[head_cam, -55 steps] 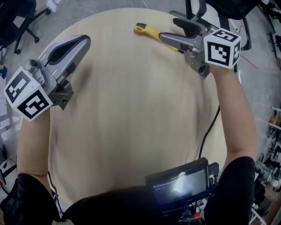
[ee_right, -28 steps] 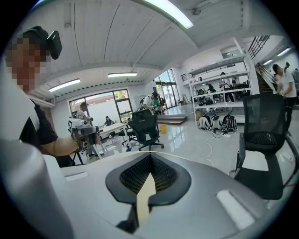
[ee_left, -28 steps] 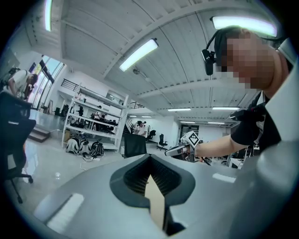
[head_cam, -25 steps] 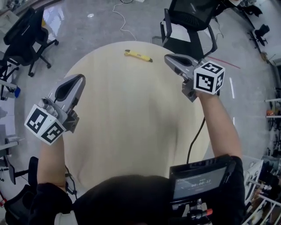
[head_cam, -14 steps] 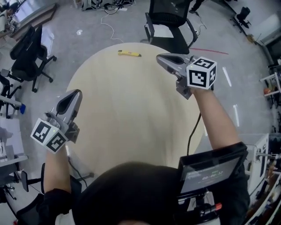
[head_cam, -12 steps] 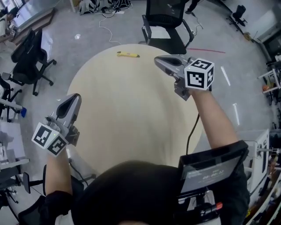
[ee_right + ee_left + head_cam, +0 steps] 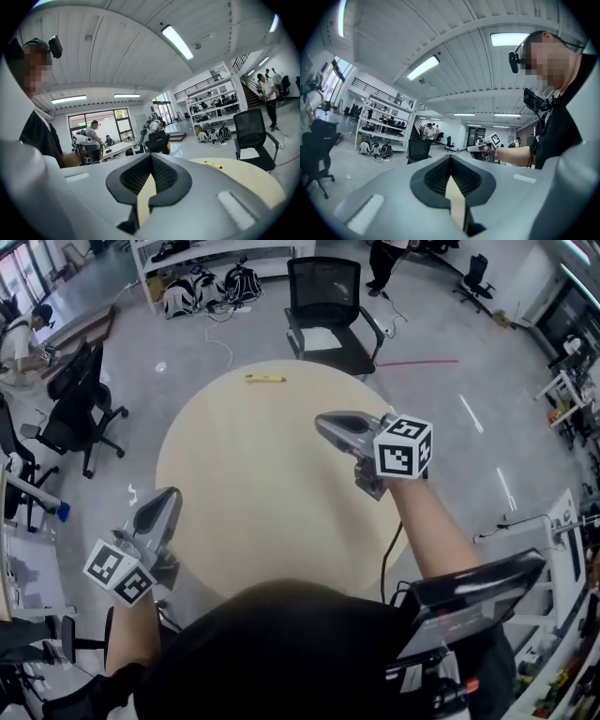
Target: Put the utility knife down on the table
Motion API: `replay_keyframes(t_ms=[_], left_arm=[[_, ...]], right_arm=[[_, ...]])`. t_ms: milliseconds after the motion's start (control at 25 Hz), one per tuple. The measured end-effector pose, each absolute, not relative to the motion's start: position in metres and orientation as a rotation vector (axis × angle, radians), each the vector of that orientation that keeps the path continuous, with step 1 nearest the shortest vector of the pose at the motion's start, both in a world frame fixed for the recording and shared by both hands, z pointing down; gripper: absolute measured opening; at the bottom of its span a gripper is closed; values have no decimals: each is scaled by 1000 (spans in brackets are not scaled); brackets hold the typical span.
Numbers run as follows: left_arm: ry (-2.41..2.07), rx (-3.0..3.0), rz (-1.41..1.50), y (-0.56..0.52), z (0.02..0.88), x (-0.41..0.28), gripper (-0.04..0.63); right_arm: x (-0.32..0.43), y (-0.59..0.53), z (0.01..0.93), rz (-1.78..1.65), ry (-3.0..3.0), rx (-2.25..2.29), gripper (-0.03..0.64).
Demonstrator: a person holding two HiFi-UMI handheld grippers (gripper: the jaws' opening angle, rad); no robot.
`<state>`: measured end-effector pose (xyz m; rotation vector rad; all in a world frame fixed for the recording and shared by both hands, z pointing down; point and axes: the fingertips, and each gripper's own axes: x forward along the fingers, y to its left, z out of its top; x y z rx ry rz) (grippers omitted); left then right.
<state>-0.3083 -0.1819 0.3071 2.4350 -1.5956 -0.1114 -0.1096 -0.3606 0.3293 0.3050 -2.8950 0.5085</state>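
Near the far rim of the round worktop (image 7: 253, 493), the yellow utility knife (image 7: 265, 380) lies flat on the wood, touched by neither claw, so I judge the putting-down done. Its long axis runs almost straight across the head view, left to right, roughly following the curve of the rim just beside it. It shows too small to tell which end bears the blade, so which way it points I cannot say. The right claw (image 7: 323, 420) is the nearer of the two. It hangs above the right half of the worktop, well apart from the knife, and its own line runs leftward across the wood, not at the knife, which sits off to the side of that line; in the right gripper view it shows as a thin yellow bar to the right of the jaws. Those jaws are pressed together with nothing between them. The left claw (image 7: 169, 495) is farther off, out past the near left edge of the worktop and over the floor (image 7: 112, 442); its jaws are likewise closed on nothing. A black office chair (image 7: 328, 306) stands beyond the far rim, to the right of the knife.
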Motion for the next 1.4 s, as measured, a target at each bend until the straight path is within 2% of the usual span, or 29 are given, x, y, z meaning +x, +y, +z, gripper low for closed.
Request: replay_keyframes(t_ms=[400,800,1000,1400], left_arm=[[-1689,2345,-282,-111,287,-169,-2],[-1716,2303,-205,-76,279,-53,-2],[-1708,2334,-182,-65,278,-41,-2],[-1633,2404,-269,-46,278,-100,-2]], right_arm=[[22,-271,328,516,-2971,178,14],[108,-229,321,519,-3021,34,14],[110,-213,325,537,-3026,17,14],[66,-186,309,447,-3083,200,12]])
